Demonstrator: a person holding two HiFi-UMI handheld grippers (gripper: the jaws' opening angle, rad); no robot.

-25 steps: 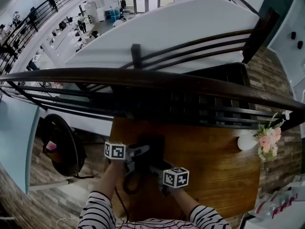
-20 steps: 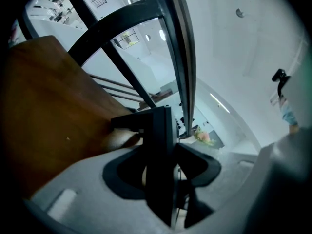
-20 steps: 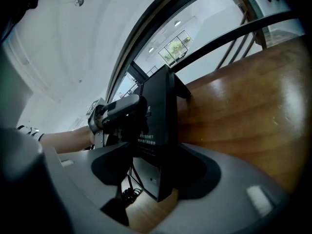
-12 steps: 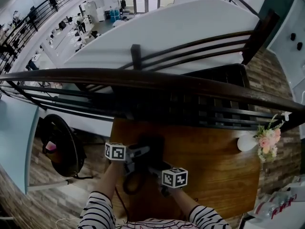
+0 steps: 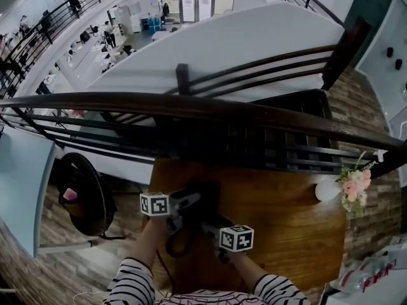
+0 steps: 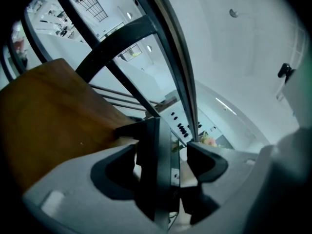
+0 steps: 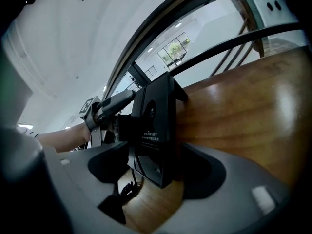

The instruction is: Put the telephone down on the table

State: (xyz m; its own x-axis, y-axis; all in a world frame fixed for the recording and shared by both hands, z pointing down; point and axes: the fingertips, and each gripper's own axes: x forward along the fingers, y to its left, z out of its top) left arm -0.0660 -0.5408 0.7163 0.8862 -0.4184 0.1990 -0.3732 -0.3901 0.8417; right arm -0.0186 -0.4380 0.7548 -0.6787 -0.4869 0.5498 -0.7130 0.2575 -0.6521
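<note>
The black telephone (image 5: 202, 194) stands on edge on the wooden table (image 5: 286, 224), its coiled cord (image 7: 127, 189) trailing toward me. My left gripper (image 5: 189, 200) comes in from the left and my right gripper (image 5: 210, 224) from the near side. In the left gripper view the telephone (image 6: 153, 179) sits between the jaws of the left gripper (image 6: 165, 152), with a gap beside it. The right gripper (image 7: 156, 155) also straddles the telephone (image 7: 153, 116) without pressing on it. Both pairs of jaws have just been opening and now stand open.
A white vase (image 5: 327, 189) of pink flowers stands at the table's right edge. A dark wooden railing (image 5: 191, 103) runs right behind the table. A round black object (image 5: 79, 192) stands on the floor to the left. Bare wood lies right of the telephone.
</note>
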